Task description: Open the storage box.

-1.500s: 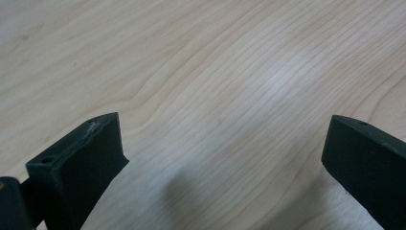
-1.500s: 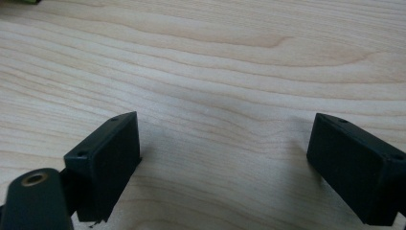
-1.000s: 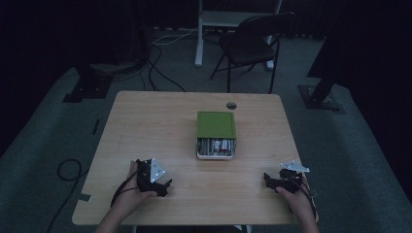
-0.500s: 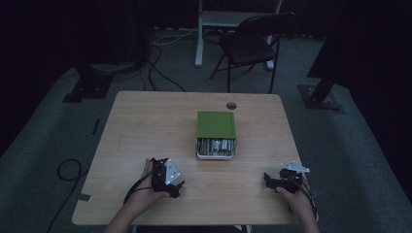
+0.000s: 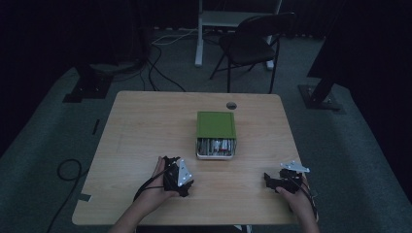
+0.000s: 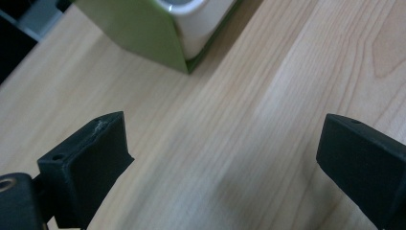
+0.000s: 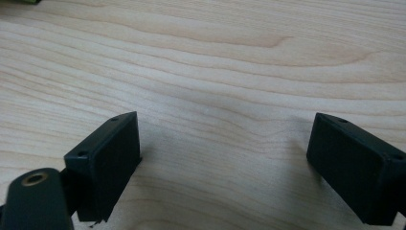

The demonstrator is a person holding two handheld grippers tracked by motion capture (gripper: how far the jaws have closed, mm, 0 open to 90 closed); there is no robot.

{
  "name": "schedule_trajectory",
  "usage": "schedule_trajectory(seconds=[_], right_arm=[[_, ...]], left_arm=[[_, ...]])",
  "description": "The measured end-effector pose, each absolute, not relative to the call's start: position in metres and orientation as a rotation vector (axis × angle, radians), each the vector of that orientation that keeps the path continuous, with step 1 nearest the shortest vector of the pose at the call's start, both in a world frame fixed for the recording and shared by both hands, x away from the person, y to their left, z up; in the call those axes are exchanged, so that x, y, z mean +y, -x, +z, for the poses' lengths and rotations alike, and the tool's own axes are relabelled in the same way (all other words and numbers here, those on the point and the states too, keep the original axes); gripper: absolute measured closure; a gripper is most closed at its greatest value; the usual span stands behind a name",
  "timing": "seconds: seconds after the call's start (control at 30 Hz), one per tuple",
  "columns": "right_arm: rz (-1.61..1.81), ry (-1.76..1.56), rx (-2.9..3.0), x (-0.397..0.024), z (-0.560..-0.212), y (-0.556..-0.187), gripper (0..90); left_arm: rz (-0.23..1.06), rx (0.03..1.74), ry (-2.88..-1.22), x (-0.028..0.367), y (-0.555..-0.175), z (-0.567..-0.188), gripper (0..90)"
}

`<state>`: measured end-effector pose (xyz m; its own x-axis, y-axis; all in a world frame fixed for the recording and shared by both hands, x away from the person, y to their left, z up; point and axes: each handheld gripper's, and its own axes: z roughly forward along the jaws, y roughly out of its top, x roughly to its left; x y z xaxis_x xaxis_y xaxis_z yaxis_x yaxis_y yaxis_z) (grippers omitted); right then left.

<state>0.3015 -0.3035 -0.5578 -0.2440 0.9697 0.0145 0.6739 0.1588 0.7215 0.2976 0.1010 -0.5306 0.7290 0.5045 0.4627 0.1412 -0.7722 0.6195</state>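
Observation:
A green-lidded white box [image 5: 216, 134] sits at the middle of the wooden table [image 5: 145, 126], its open front end showing several silvery items inside. My left gripper [image 5: 180, 180] is held low over the table, a little to the near left of the box. Its jaws stand wide apart with bare wood between them, and a corner of the green and white box [image 6: 158, 28] shows ahead in the left gripper view [image 6: 225, 153]. My right gripper [image 5: 270, 180] rests near the front right edge, open over bare wood [image 7: 225, 158].
A round cable hole [image 5: 231, 105] lies behind the box. Beyond the table stand a dark folding chair [image 5: 252, 43] and a white desk leg [image 5: 199, 34]. Cables [image 5: 160, 63] trail on the floor at the left and back.
My left gripper has moved right and slightly forward along the front of the table, toward the box. The right gripper has stayed in place.

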Motion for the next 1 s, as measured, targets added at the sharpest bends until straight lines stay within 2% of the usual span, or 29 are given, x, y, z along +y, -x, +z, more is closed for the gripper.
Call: schedule_trajectory(seconds=[0.57,0.8,1.0], right_arm=[[0.886,-1.569,1.981,-0.306,-0.558,-0.301,10.7],[0.889,-1.568,1.982,-0.306,-0.558,-0.301,10.7],[0.862,-1.551,1.989,-0.304,-0.558,-0.302,10.7]], left_arm=[[1.008,0.196,-2.425,0.059,-0.293,-0.530,5.3],[1.027,0.132,-2.418,0.044,-0.292,-0.530,6.7],[1.100,0.073,-2.390,0.030,-0.291,-0.530,8.8]])
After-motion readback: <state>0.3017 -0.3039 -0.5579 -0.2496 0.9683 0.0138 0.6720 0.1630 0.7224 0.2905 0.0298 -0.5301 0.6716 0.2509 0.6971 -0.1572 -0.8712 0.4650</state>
